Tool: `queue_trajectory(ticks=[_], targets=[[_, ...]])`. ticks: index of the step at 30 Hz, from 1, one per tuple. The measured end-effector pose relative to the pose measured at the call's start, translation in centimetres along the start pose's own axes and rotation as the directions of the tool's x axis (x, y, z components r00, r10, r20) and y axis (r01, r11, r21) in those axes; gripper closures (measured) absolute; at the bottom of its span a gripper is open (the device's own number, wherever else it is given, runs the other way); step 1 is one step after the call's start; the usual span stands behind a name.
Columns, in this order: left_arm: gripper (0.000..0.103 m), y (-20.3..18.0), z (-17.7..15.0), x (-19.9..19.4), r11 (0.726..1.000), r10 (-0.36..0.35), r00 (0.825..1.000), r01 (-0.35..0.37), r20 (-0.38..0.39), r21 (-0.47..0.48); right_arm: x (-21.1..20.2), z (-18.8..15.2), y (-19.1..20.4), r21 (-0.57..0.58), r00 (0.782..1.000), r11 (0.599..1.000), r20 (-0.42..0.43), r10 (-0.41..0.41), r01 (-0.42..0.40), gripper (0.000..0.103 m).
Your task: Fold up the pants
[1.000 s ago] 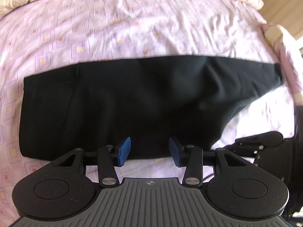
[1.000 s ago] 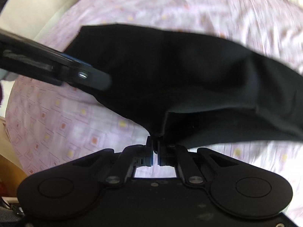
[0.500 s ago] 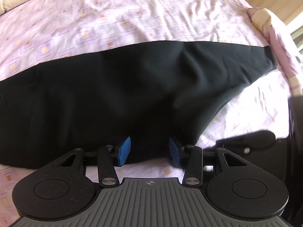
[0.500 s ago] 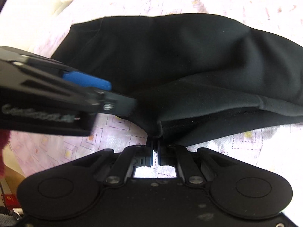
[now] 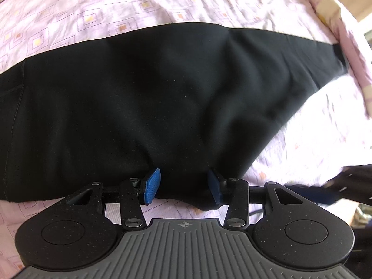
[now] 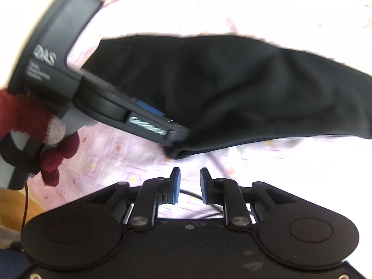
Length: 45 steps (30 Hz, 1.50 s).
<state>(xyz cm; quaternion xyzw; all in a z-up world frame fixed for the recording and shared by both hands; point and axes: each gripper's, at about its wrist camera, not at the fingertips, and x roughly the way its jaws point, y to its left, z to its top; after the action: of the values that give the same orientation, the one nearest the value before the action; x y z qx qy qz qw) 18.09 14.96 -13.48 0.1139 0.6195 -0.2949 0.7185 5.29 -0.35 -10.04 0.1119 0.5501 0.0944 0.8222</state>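
Black pants (image 5: 162,97) lie folded lengthwise across a pink patterned bedsheet (image 5: 116,11). My left gripper (image 5: 183,186) is open, its blue pads on either side of the near edge of the pants, where a fabric corner sits between them. In the right wrist view the pants (image 6: 232,88) lie ahead and the left gripper (image 6: 172,130) reaches onto their near corner from the left. My right gripper (image 6: 189,184) is open and empty, just short of the pants' near edge.
The sheet (image 6: 255,162) covers the bed all around. A pink bundle (image 5: 344,30) lies at the far right beyond the pants' end. A hand in a dark red glove (image 6: 51,153) holds the left gripper's handle. Wooden floor shows at the lower left (image 6: 14,204).
My right gripper has opened, let go of the pants' edge and drawn back a little. My left gripper has moved forward so the pants' near edge lies between its pads.
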Motion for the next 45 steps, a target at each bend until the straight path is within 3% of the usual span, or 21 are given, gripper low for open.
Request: queue_trajectory(ticks=[3,9,16,19,26,33,38,45], targets=[[0.059,0.0,-0.1,0.1,1.0,0.015,1.0,-0.014,0.01,-0.018,-2.0,-0.1,-1.7,0.049,0.996,0.998,0.071,-0.051,0.048,0.088],[0.059,-0.2,-0.1,0.1,0.998,0.048,0.999,-0.047,0.02,-0.034,-0.5,2.5,-4.2,0.05,0.992,0.994,0.081,-0.096,0.092,0.092],[0.059,-1.0,-0.3,0.1,0.996,0.078,0.996,-0.077,0.038,-0.035,3.7,2.7,-7.2,0.013,0.981,0.984,-0.08,-0.175,0.176,0.097],[0.059,-0.8,-0.4,-1.5,0.996,0.089,0.993,-0.086,0.083,-0.038,2.9,2.5,-7.5,0.006,0.984,0.988,-0.086,-0.156,0.157,0.094],[0.059,3.7,0.6,-4.3,0.981,0.177,0.972,-0.161,0.156,-0.113,-1.2,3.4,-7.8,0.044,0.992,0.992,0.035,-0.12,0.118,0.092],[0.059,10.8,2.9,-2.7,0.941,0.302,0.948,-0.28,0.102,-0.188,-0.1,6.7,-6.6,0.032,0.992,0.993,0.054,-0.111,0.11,0.09],[0.059,13.1,3.6,-2.0,0.958,0.254,0.963,-0.238,0.09,-0.16,2.6,8.7,-6.5,0.029,0.986,0.986,0.01,-0.167,0.167,0.09],[0.059,13.1,2.9,-1.7,0.96,0.255,0.961,-0.238,0.111,-0.145,7.1,11.8,-8.4,0.072,0.969,0.966,0.005,-0.249,0.248,0.095]])
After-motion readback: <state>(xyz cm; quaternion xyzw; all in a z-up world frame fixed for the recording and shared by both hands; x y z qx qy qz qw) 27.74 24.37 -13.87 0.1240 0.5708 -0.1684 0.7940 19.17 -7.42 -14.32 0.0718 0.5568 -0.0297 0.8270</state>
